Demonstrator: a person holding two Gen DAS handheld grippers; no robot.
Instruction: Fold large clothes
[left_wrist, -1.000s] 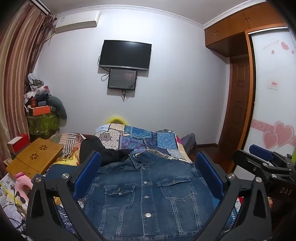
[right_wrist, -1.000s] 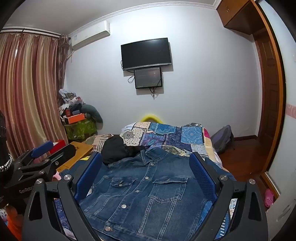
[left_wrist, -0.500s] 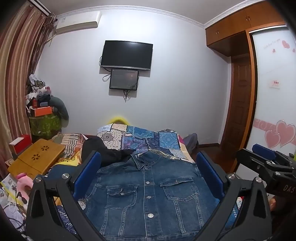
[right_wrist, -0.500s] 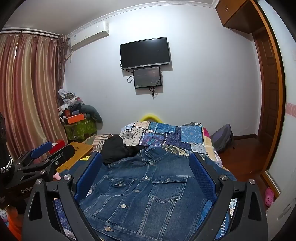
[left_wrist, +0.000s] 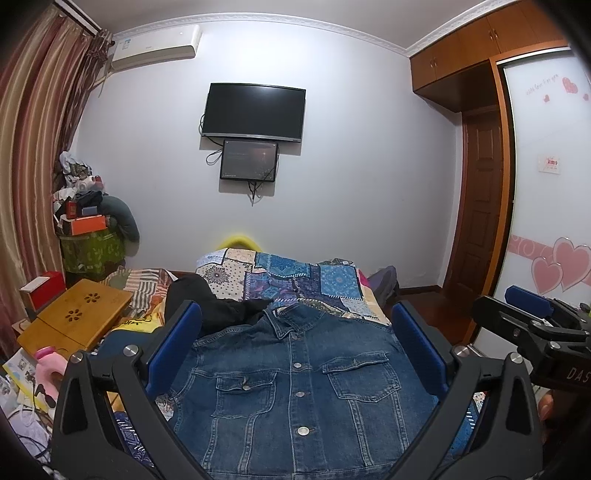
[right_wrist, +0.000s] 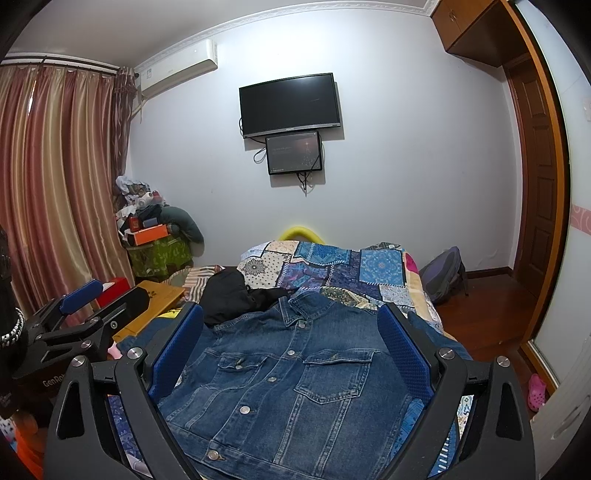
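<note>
Denim jacket (left_wrist: 291, 384), buttoned and front side up, lay spread flat on a patchwork quilt (left_wrist: 295, 277) covering the bed, collar toward the far wall. A black garment (left_wrist: 210, 306) lay crumpled just beside the collar, at the jacket's left shoulder. The left gripper (left_wrist: 295, 343) was held above the jacket with its blue-padded jaws spread wide, nothing between them. The right gripper (right_wrist: 291, 339) hung likewise over the jacket, jaws wide apart and empty. A wall-mounted television (left_wrist: 255, 112) hung above a smaller screen (left_wrist: 249, 160), and a wooden lap desk (left_wrist: 74, 325) stood left of the bed.
</note>
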